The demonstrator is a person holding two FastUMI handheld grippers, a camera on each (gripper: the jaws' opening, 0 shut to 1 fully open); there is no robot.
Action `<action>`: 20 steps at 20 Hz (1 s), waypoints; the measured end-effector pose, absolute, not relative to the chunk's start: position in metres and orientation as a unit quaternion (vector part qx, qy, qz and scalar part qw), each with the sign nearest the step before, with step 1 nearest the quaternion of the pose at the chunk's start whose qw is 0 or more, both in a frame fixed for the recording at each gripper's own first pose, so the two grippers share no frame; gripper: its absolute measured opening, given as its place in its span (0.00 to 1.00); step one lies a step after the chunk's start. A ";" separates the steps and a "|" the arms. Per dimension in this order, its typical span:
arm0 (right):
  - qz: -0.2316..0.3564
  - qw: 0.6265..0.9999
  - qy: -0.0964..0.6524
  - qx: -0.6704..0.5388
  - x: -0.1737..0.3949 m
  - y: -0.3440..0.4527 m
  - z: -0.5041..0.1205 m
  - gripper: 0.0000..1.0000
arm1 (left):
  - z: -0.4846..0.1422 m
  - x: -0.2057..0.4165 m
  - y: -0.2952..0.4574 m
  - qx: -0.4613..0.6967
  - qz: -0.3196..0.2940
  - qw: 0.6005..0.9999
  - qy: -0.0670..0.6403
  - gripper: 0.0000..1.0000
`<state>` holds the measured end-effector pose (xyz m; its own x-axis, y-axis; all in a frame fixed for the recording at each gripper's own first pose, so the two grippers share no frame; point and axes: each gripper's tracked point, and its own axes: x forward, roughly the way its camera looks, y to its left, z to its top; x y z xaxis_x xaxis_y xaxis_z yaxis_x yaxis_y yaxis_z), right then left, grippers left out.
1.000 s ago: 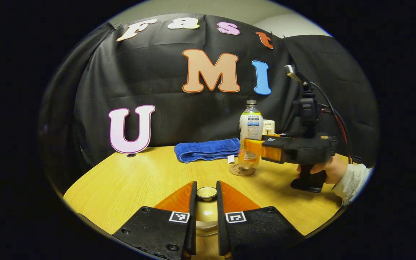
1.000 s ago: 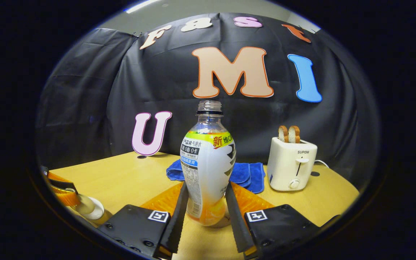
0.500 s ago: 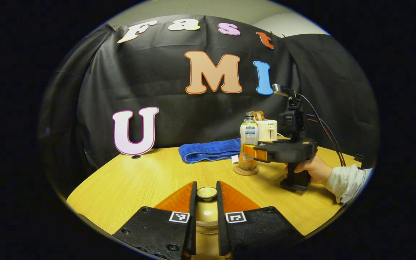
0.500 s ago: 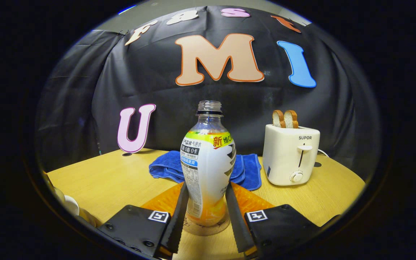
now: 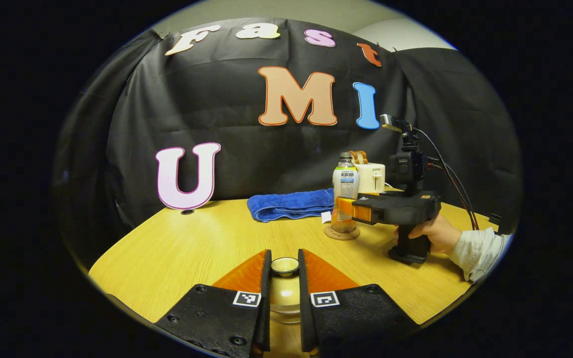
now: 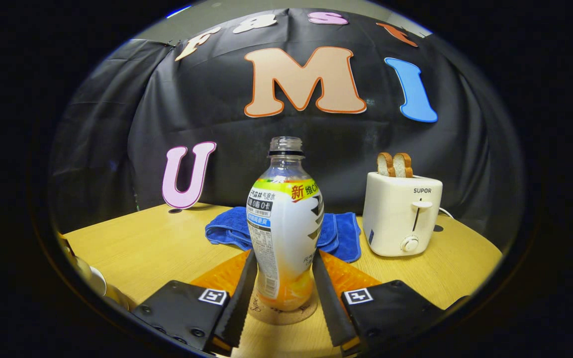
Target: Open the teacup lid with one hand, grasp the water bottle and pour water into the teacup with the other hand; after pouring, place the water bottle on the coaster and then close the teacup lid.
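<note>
The round wooden tabletop (image 5: 192,248) carries, toward its far edge, a white toaster (image 6: 401,219) and a folded blue towel (image 5: 289,205). Nearer the middle the water bottle (image 6: 285,233) stands upright, long axis vertical, on the coaster (image 6: 281,312). The right gripper (image 6: 280,288) brackets its lower body with a finger close on each side; whether they press or have just slackened I cannot tell. The next move is probably a straight withdrawal toward the person's hand (image 5: 433,231). The left gripper (image 5: 284,278) is narrow, pinching the knob of the teacup lid (image 5: 284,293) at the near edge.
</note>
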<state>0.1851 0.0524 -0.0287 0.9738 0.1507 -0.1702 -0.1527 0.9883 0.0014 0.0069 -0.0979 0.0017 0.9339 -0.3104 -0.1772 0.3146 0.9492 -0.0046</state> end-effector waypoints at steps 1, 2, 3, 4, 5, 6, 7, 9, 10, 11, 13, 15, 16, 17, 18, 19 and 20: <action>0.075 0.993 0.088 -0.004 0.184 0.051 -0.030 0.70 | 0.001 0.008 -0.097 0.013 -0.157 0.984 0.088 0.22; 0.079 0.993 0.090 -0.001 0.183 0.053 -0.031 0.73 | 0.001 0.009 -0.096 0.013 -0.157 0.984 0.088 0.22; 0.079 0.993 0.093 -0.003 0.183 0.053 -0.032 0.70 | 0.000 0.008 -0.096 0.013 -0.156 0.984 0.088 0.22; 0.076 0.993 0.095 -0.007 0.183 0.051 -0.034 0.77 | 0.000 0.009 -0.096 0.012 -0.156 0.984 0.089 0.22; 0.077 0.992 0.095 -0.010 0.183 0.051 -0.034 0.83 | -0.001 0.011 -0.096 0.012 -0.156 0.984 0.091 0.22; 0.076 0.992 0.095 -0.013 0.182 0.051 -0.033 0.91 | -0.002 0.012 -0.096 0.011 -0.156 0.983 0.092 0.22; 0.076 0.993 0.093 -0.015 0.181 0.051 -0.033 0.89 | -0.003 0.013 -0.097 0.009 -0.157 0.983 0.093 0.22; 0.074 0.993 0.088 -0.022 0.178 0.050 -0.028 0.99 | -0.005 0.014 -0.099 0.007 -0.158 0.983 0.095 0.22; 0.073 0.994 0.083 -0.025 0.175 0.049 -0.025 1.00 | -0.006 0.016 -0.099 0.004 -0.158 0.983 0.095 0.22; 0.075 0.994 0.078 -0.028 0.171 0.049 -0.021 1.00 | -0.007 0.017 -0.099 0.003 -0.158 0.983 0.096 0.22; 0.078 0.994 0.066 -0.035 0.162 0.049 -0.016 0.99 | -0.012 0.021 -0.100 0.003 -0.156 0.983 0.101 0.22; 0.080 0.994 0.055 -0.044 0.150 0.048 -0.012 0.99 | -0.016 0.023 -0.103 0.005 -0.155 0.982 0.107 0.22; 0.081 0.994 0.050 -0.046 0.146 0.049 -0.011 0.99 | -0.018 0.023 -0.105 0.007 -0.156 0.982 0.108 0.22; 0.080 0.995 0.047 -0.045 0.140 0.049 -0.009 0.95 | -0.016 0.022 -0.106 0.013 -0.155 0.982 0.103 0.22; 0.082 0.995 0.043 -0.041 0.133 0.050 -0.007 0.95 | -0.016 0.022 -0.107 0.018 -0.157 0.982 0.100 0.22; 0.082 0.995 0.037 -0.034 0.127 0.051 -0.004 0.95 | -0.016 0.020 -0.108 0.024 -0.157 0.983 0.098 0.22; 0.084 0.996 0.031 -0.026 0.121 0.053 -0.002 0.95 | -0.016 0.020 -0.107 0.030 -0.155 0.983 0.096 0.22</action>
